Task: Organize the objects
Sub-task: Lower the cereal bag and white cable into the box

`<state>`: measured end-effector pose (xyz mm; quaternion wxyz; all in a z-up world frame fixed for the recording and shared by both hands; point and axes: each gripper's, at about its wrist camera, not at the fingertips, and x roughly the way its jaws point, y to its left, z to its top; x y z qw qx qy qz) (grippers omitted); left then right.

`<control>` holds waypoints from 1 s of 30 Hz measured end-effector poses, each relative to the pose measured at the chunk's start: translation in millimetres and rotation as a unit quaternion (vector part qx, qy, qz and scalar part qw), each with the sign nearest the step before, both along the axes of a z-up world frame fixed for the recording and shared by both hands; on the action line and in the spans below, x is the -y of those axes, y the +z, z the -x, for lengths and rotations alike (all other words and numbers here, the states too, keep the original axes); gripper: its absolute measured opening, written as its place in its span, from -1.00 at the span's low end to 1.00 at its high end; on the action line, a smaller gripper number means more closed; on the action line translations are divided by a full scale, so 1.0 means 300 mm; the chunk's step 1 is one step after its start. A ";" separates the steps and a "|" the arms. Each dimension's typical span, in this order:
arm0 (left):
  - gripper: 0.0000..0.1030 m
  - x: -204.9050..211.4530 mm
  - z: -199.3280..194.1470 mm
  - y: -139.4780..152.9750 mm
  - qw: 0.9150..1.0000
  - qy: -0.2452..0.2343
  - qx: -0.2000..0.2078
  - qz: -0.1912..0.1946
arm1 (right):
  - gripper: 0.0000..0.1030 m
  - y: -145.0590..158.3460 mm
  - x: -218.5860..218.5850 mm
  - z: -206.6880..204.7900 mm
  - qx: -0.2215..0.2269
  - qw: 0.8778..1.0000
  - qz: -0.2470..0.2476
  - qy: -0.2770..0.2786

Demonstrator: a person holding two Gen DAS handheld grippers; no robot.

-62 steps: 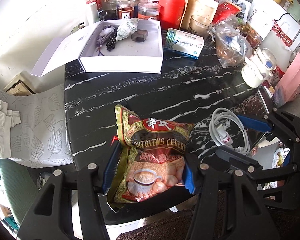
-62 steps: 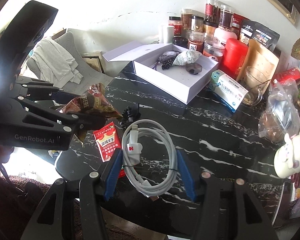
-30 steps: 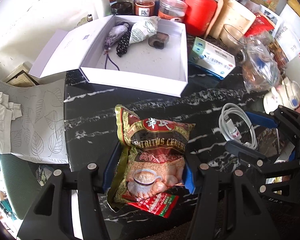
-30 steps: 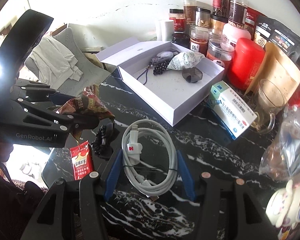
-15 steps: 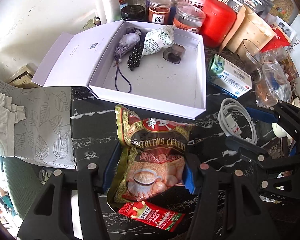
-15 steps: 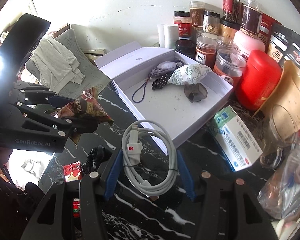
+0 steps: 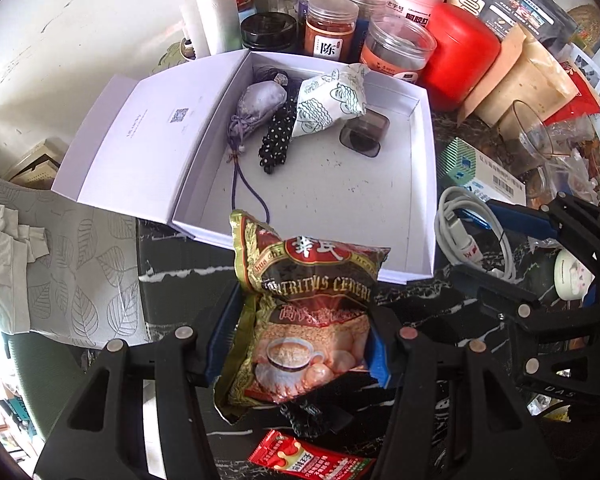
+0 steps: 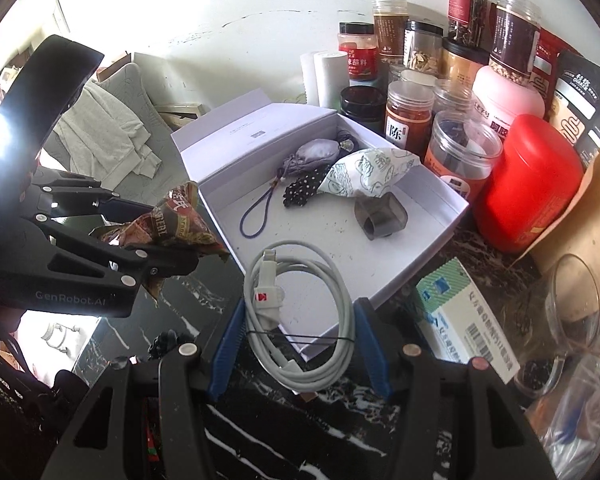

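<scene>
A lived-in home, at a crowded black marble table against a white wall

The black marble table (image 8: 284, 432) is crammed along the wall side with clear jars of dried foods (image 8: 408, 120), a red canister (image 8: 528, 184), a brown paper pouch (image 8: 580, 216), a medicine box (image 8: 464, 320) and a glass mug (image 8: 576, 292). An open white gift box (image 7: 422, 184) holds small keepsakes. Beside the table stands a chair with a leaf-patterned cover (image 7: 84, 280) and a pale garment (image 8: 100, 140) draped over it, with framed pictures (image 8: 180, 110) leaning on the floor.
</scene>
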<state>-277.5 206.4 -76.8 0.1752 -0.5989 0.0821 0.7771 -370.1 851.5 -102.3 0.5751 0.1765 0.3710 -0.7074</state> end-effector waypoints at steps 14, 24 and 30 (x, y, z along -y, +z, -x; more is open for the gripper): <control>0.04 -0.031 0.198 -0.054 1.000 -0.014 -0.008 0.007 | 0.08 0.048 0.171 0.101 0.010 1.000 0.007 -0.009; 0.04 -0.033 0.321 -0.127 1.000 -0.015 -0.014 0.004 | 0.08 0.049 0.296 0.174 0.015 1.000 0.006 -0.022; 0.04 -0.031 0.399 -0.164 1.000 -0.011 -0.023 -0.001 | 0.08 0.046 0.359 0.224 0.013 0.999 0.003 -0.037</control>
